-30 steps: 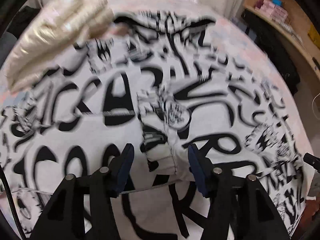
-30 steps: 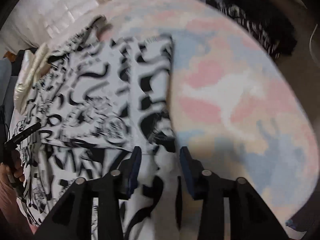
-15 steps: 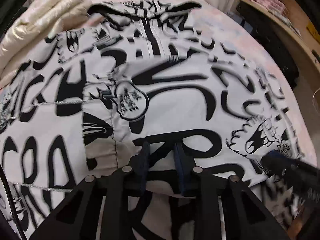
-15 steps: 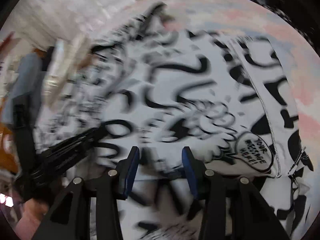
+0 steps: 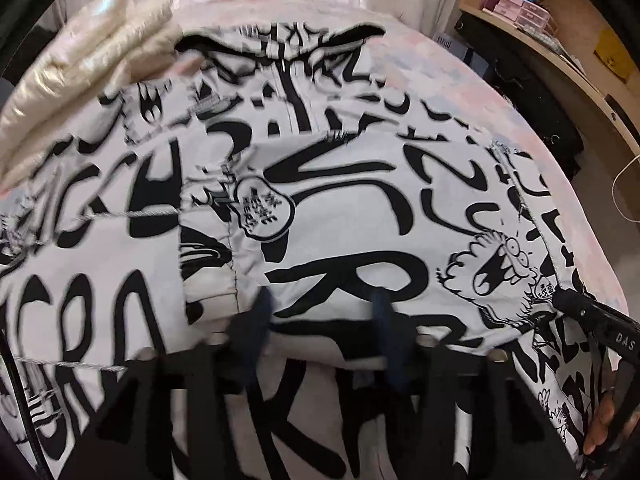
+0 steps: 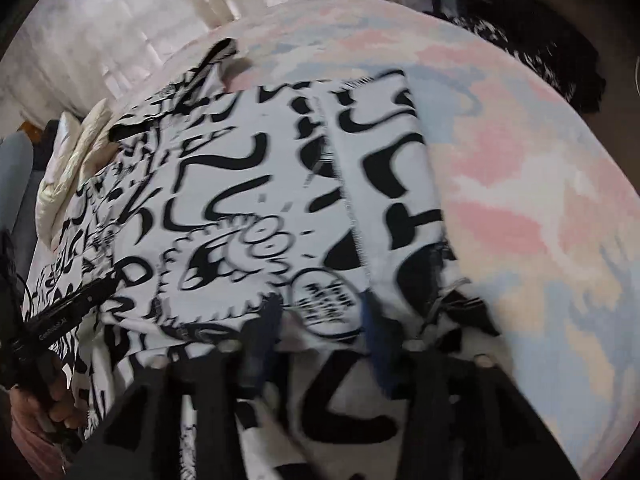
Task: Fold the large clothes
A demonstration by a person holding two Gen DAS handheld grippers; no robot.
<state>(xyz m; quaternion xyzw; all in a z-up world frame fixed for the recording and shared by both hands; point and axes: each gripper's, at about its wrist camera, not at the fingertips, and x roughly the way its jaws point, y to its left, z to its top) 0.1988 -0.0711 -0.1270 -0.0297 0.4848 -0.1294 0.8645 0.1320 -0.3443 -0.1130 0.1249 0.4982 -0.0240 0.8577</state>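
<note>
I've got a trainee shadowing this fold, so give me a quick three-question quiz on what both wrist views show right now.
1. True or false: the graffiti-print garment lies on a plain dark blanket.
2. Multiple choice: what lies at the far left of the garment in the left wrist view? A) cream quilted jacket B) red towel C) blue jeans
3. Fill in: the left gripper and the right gripper both stand ____, with a folded edge of the garment between the fingers.

Key: 1 false, the bedspread is pastel pink, blue and cream. 2 A. 3 open; both sets of jaws have just been opening.
</note>
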